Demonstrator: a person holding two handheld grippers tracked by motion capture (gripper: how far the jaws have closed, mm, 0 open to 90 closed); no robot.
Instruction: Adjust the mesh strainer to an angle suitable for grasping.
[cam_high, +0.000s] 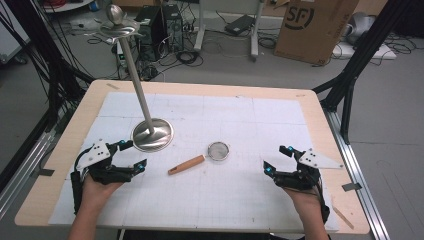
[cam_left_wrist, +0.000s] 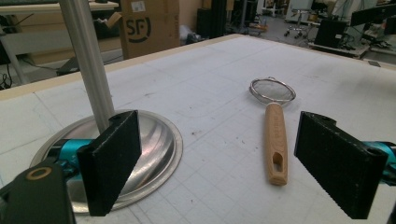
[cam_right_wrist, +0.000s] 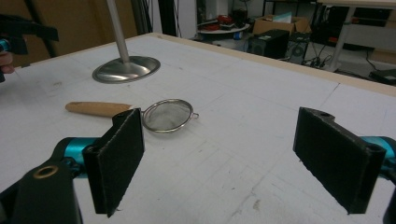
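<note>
- High view: the left claw (cam_high: 131, 154) and the right claw (cam_high: 278, 159) rest low over the tabletop (cam_high: 210, 90), one at each near corner of the white gridded mat (cam_high: 240, 195), each borne by a hand coming in from the bottom edge.
- Both claws stand with their jaws wide apart and nothing between them; neither touches anything.
- Between the two claws lies a small strainer (cam_high: 218, 150) with a round wire-mesh bowl and a pale wooden handle (cam_high: 186, 164). It rests flat on the mat, the bowl farther from the person and the handle slanting toward the near left.
- Left gripper view: the strainer (cam_left_wrist: 272, 90) lies ahead between the two black jaws, handle end nearest, with a slot cut through the wood near the tip.
- Just beyond the left claw stands a metal stand (cam_high: 152, 134): a round polished base on the mat, a slim pole rising from it, and a small dish with a knob at the top.
- Right gripper view: the strainer (cam_right_wrist: 168, 115) is ahead and to the left, well apart from the jaws, with the stand's base (cam_right_wrist: 126, 69) behind it.
- On the floor past the tabletop sits a cardboard box (cam_high: 315, 27) printed with the letters "SF" in a dark logo; the same mark reads on the box (cam_left_wrist: 149, 25) in the left gripper view.
</note>
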